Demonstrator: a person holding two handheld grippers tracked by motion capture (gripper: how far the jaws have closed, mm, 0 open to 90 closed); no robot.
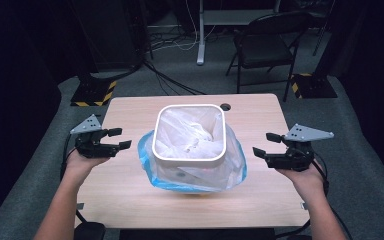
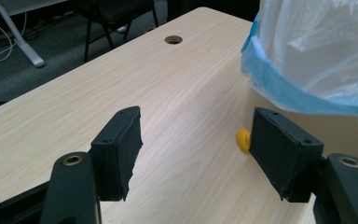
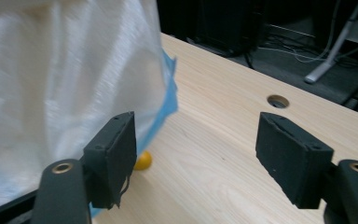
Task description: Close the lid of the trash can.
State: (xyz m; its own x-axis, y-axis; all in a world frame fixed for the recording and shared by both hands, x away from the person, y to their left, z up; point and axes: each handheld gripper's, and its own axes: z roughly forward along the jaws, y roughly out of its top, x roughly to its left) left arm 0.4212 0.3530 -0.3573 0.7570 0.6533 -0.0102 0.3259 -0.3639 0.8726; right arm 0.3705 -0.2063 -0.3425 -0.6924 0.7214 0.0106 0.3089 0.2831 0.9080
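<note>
A: Counter (image 1: 130, 195) colour?
B: Pale wood, fine grain streaks running lengthwise; small dark round hole (image 1: 225, 106) near far edge.
A: Bin (image 1: 188, 159)?
B: White rim, square w/ rounded corners. Liner bag (image 1: 190, 132) translucent white, crinkled; turned-down hem light blue, approx. one band all round.
A: Grippers?
B: Left gripper (image 1: 116, 138) & right gripper (image 1: 265, 143) both black, matte; jaws black too, brass-coloured screw rings at base. Grey three-cornered plates on top, dotted w/ small holes.
A: Anything bright?
B: Small yellow-orange thing (image 2: 243, 139) under the blue hem, seen in both gripper views.
A: Surroundings?
B: Grey carpet floor (image 1: 360, 165), black folding chair (image 1: 267, 42), black/yellow hazard stripes on two floor blocks (image 1: 94, 93).
</note>
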